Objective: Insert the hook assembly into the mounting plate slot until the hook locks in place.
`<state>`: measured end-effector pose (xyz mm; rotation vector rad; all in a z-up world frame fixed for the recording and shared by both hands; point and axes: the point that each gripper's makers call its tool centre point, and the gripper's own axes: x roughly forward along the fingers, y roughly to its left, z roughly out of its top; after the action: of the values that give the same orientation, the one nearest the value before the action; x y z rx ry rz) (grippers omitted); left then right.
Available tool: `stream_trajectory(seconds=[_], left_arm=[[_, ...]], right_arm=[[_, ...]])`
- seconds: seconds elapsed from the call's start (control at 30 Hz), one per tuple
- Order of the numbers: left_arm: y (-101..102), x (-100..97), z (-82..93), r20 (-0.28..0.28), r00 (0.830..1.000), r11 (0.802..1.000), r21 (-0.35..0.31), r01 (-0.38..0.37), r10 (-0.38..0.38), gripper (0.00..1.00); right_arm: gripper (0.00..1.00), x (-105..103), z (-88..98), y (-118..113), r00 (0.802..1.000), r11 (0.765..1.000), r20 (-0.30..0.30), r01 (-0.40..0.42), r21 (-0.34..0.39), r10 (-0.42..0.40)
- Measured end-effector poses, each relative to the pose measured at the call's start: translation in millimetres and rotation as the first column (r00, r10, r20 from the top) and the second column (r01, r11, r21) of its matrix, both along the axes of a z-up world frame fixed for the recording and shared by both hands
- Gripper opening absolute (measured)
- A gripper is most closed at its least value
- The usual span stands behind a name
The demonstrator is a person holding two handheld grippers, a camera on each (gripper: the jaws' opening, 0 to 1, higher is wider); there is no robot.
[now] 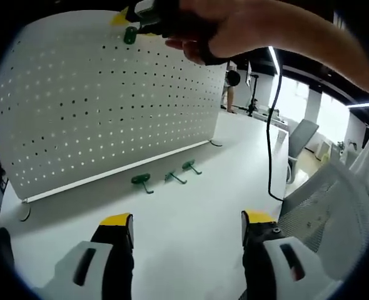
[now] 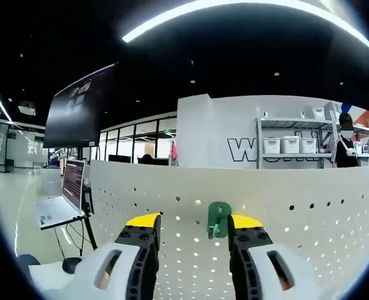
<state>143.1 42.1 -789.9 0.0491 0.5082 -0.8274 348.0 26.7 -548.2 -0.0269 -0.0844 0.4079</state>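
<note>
Green hook [image 2: 219,220] sits against pegboard [image 2: 297,212] near top edge, beside right gripper [image 2: 194,226] jaw, jaws apart; grip unclear. Left gripper [image 1: 187,228] jaws apart, empty. Three spare hooks [image 1: 142,181] on white table [image 1: 191,250]. Office shelving [image 2: 291,147] behind.

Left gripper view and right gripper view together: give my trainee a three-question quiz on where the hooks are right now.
1. How many green hooks lie on the table below the pegboard?
2. True or false: the left gripper holds a hook.
3. The hook by the right gripper sits: A) near the board's top edge, B) on the floor, C) on a shelf.

Key: 1. three; 2. false, its jaws stand apart and empty; 3. A.
</note>
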Motion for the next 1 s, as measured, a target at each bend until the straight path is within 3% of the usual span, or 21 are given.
stream_trajectory(seconds=[0.47, 0.7, 1.0], left_arm=[[-0.6, -0.8, -1.8, 0.000, 1.000, 1.000, 0.010, 0.005, -0.005, 0.73], [-1.7, -2.0, -1.6, 0.006, 1.000, 1.000, 0.012, 0.012, -0.012, 0.73], [0.3, -0.4, -2.4, 0.010, 1.000, 1.000, 0.009, 0.007, -0.007, 0.74]], right_arm=[[0.46, -4.8, -5.3, -10.4, 0.997, 0.997, 0.011, -0.070, -0.042, 0.071], [0.50, -25.6, -23.8, -17.7, 0.983, 0.981, 0.002, -0.183, -0.067, 0.184], [0.53, -52.4, -46.7, -33.4, 0.970, 0.969, -0.024, -0.243, -0.052, 0.242]])
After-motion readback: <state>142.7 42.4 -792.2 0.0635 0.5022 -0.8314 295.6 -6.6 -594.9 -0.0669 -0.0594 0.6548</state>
